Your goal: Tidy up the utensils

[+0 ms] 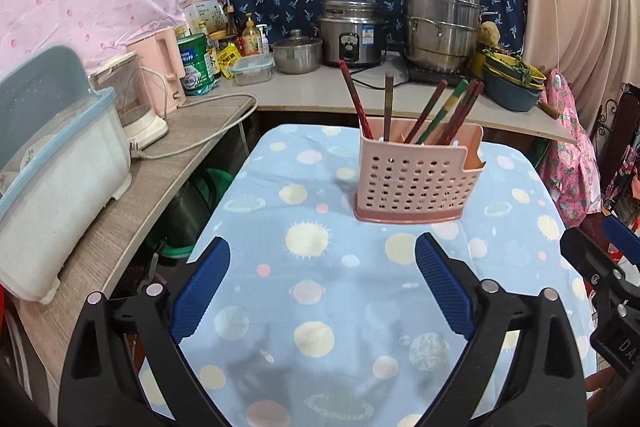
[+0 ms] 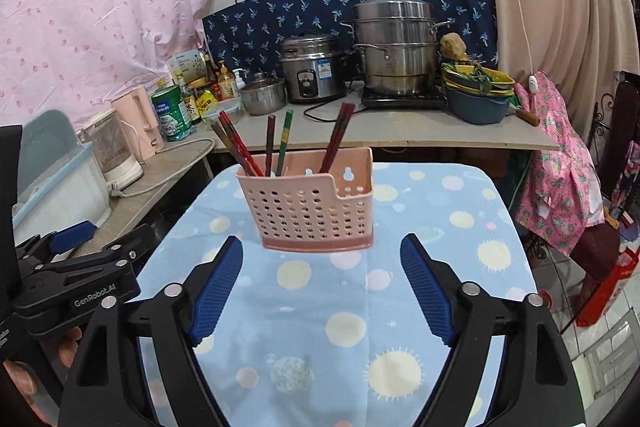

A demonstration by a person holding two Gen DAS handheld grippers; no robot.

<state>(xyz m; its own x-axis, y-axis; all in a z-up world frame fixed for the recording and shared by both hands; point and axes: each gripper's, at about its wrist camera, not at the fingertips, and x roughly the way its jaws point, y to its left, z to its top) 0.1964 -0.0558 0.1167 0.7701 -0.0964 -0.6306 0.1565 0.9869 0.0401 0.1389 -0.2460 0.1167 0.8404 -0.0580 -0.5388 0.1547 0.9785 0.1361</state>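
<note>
My left gripper point(image 1: 322, 291) and right gripper point(image 2: 322, 291): jaws apart, empty. Pink holder point(image 2: 310, 203) dead ahead, nearer right gripper; chopsticks point(image 2: 272, 143) upright, leaning.

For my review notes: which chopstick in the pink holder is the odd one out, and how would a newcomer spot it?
Start at the blue planet-print cloth covering the table; the pink perforated holder stands on it. Among the chopsticks rising from it, find the green chopstick near the middle. The others are dark red or brown; only this one is green with yellow bands.
</note>
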